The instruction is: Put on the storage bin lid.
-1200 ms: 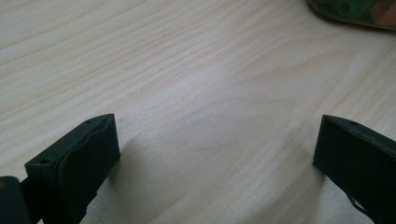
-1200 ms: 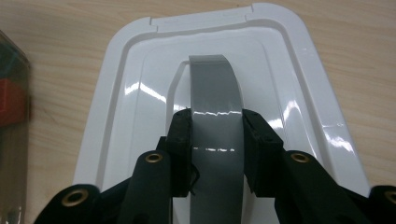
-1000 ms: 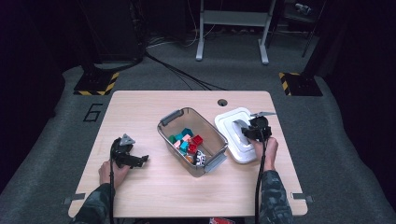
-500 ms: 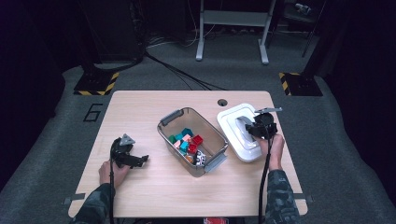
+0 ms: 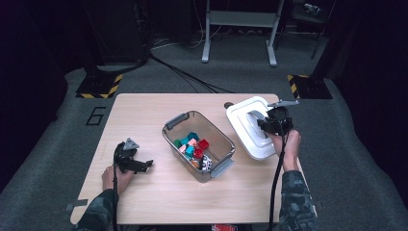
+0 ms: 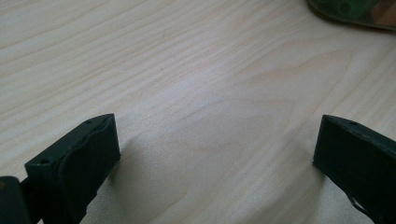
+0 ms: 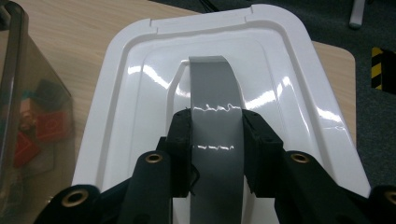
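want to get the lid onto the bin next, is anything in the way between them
Nothing visible. The right gripper has its jaws shut on the grey handle of the white lid, which is tilted beside the bin. The bin's top is open, with toy blocks low inside.

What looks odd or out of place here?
The white lid is off the bin and tilted: the right gripper grips its grey handle, its far end raised off the table. Nothing spilled or damaged.

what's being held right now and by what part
The right gripper clamps the white lid by its grey handle. The left gripper holds nothing.
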`<action>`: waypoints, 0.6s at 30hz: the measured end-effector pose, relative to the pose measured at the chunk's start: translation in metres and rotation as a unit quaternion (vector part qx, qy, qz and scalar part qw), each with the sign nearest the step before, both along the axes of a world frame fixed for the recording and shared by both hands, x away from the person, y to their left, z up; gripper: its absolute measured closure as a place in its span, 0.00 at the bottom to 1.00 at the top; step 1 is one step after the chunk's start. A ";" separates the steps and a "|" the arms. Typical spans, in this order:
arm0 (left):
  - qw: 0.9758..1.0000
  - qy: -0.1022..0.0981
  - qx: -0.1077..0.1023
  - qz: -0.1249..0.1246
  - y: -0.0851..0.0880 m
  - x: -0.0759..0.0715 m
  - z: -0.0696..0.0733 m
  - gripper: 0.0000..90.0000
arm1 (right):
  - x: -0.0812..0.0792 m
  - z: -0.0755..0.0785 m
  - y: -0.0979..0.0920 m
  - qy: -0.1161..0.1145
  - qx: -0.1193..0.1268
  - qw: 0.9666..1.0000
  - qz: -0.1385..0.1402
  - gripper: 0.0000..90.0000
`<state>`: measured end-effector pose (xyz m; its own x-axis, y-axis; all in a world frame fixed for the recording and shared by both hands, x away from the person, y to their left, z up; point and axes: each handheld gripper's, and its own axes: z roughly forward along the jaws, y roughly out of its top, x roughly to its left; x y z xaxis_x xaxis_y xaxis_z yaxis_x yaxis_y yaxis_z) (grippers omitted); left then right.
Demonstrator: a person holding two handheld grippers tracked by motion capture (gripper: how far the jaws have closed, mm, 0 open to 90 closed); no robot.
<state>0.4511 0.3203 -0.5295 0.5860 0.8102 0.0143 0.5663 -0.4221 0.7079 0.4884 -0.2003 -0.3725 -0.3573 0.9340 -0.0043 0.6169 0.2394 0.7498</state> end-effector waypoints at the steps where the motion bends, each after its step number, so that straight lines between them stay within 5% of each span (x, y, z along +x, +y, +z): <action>1: 1.000 0.000 0.000 0.000 0.000 0.000 0.000 0.00 | 0.000 0.003 0.001 -0.001 0.001 1.000 -0.004 0.74; 18: 1.000 0.000 0.000 0.000 0.000 0.000 0.000 0.00 | -0.006 0.050 0.019 -0.009 0.001 1.000 0.019 0.74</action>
